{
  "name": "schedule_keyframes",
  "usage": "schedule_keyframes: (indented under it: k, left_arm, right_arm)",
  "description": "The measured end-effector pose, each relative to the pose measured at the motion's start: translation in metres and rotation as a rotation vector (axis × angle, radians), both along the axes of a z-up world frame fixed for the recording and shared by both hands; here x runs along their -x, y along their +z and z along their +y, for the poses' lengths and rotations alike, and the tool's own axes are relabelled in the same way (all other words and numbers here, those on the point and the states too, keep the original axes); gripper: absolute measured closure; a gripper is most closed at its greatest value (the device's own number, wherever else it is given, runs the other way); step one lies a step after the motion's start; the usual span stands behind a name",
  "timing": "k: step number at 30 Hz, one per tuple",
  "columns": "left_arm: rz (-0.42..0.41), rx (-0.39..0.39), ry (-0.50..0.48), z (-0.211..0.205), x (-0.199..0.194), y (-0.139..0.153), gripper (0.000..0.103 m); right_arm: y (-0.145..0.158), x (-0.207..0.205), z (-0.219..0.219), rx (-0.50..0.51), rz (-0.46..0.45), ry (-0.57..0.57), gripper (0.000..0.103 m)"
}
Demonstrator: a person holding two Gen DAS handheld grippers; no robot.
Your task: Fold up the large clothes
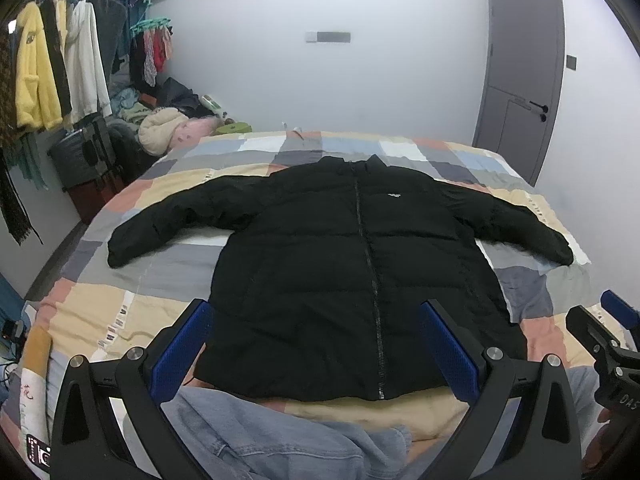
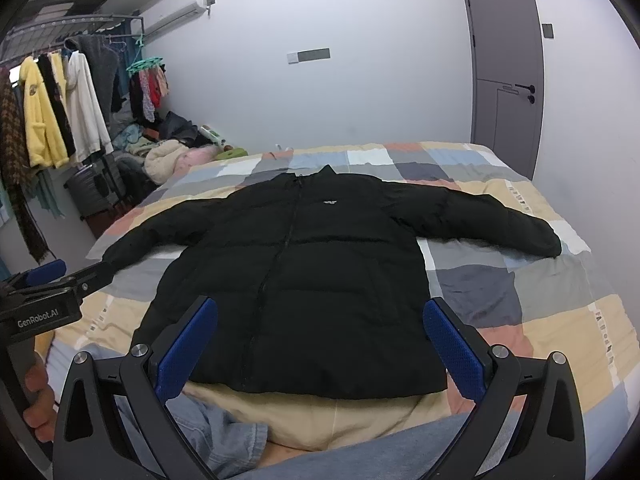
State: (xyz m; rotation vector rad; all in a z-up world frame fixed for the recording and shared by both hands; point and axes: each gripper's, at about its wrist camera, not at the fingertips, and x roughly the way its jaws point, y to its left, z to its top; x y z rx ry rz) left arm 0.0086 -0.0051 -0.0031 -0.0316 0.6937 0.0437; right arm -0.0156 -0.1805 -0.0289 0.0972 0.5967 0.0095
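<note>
A black puffer jacket (image 1: pixel 320 264) lies flat and face up on the bed, zipped, with both sleeves spread out; it also shows in the right wrist view (image 2: pixel 304 280). My left gripper (image 1: pixel 316 320) is open and empty, held above the jacket's hem. My right gripper (image 2: pixel 320 320) is open and empty, also above the hem. The right gripper shows at the right edge of the left wrist view (image 1: pixel 608 332). The left gripper shows at the left edge of the right wrist view (image 2: pixel 48 280).
The bed has a checked quilt (image 1: pixel 532 284). A light blue denim garment (image 1: pixel 248 432) lies at the near edge below the jacket. A clothes rack (image 1: pixel 60 68) with hanging garments and a pile of clothes stand at the left. A grey door (image 1: pixel 520 76) is at the back right.
</note>
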Motion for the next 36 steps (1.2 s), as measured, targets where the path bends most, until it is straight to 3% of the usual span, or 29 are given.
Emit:
schedule_keyframes:
  k: [36]
  left_arm:
    - [0.011,0.050,-0.013,0.001,-0.011,-0.007,0.000]
  right_arm:
    - [-0.007,-0.012,-0.008,-0.020,0.021,-0.010,0.000]
